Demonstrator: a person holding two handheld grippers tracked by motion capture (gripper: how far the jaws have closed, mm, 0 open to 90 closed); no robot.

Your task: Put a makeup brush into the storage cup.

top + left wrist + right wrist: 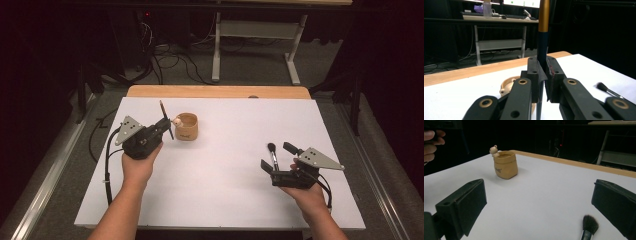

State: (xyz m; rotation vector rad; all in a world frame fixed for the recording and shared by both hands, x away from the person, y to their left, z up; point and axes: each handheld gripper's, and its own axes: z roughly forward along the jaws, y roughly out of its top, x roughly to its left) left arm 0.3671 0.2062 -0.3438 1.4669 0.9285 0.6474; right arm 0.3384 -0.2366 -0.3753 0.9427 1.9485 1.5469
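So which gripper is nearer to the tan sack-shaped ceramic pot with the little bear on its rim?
Left. The left gripper holds a brush right beside the tan sack-shaped ceramic pot; the right gripper sits well across the table.

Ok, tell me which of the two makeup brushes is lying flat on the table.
The black-bristled brush between the right hand-held gripper's open jaws; the gold-ferruled brush is clamped upright in the left hand-held gripper.

A white sheet [225, 190] covers the counter, whose wooden edge [218, 91] shows at the far side, and beyond it lie grey carpet [250, 70] with tangled black cables [170, 62], a white-legged desk [255, 30] and dark, dimly lit surroundings.
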